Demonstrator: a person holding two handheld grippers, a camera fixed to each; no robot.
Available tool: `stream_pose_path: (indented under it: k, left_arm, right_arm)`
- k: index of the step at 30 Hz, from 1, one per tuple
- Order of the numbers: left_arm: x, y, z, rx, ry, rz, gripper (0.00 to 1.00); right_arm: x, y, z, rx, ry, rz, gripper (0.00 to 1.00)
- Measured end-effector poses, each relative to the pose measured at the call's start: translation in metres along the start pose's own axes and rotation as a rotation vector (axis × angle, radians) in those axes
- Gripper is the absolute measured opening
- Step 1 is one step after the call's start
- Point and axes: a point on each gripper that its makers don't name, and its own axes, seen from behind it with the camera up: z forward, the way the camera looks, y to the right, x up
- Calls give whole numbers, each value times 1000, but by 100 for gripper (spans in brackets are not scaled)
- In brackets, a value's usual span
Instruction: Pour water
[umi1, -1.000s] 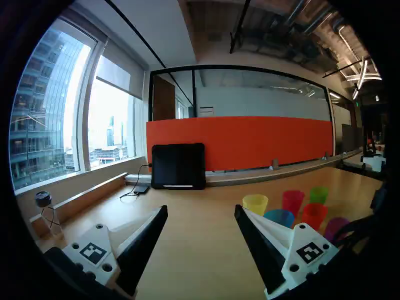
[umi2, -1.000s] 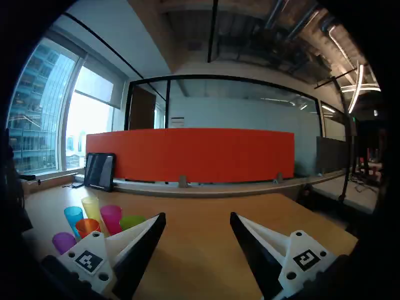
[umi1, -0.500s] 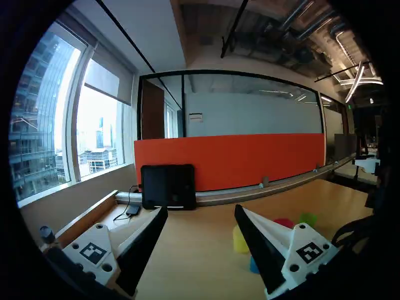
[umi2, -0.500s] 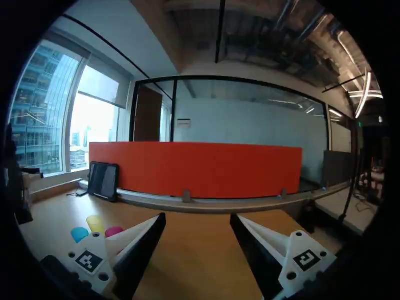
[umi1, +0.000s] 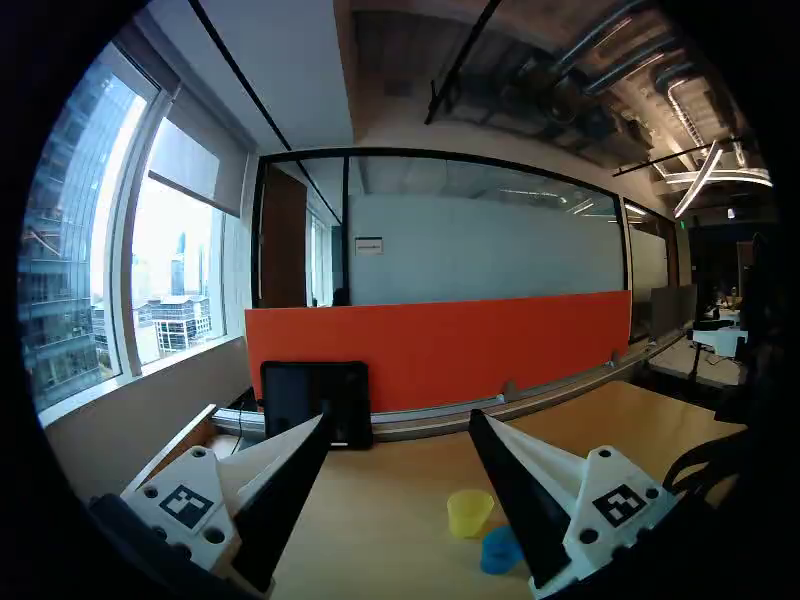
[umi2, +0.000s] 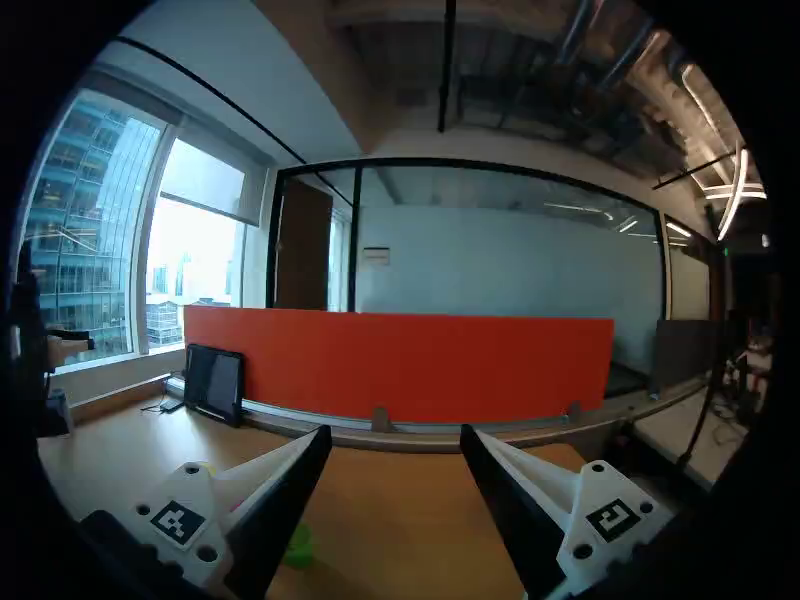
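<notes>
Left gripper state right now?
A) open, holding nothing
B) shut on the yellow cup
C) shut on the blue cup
A: the left gripper has its jaws wide apart with nothing between them; the yellow cup and blue cup stand ungripped on the table.

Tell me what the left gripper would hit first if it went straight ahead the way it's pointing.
Probably the orange partition beyond the table. The open left gripper points over the tabletop; the yellow cup sits below that line, though depth is hard to judge.
</notes>
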Motion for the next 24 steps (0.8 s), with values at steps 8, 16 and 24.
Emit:
stream_pose_path:
  k: [8,16,24]
  left_arm:
    - [0,18,7,-106,-12,-14,100]
    - [-1,33,10,-202,-33,-12,100]
    - [-6,47,13,-273,-53,14,100]
  right_arm:
    - [1,-12,4,79,-15,10,99]
    - [11,-40,3,224,-1,-2,99]
    - [18,-74,-5,369,17,-18,99]
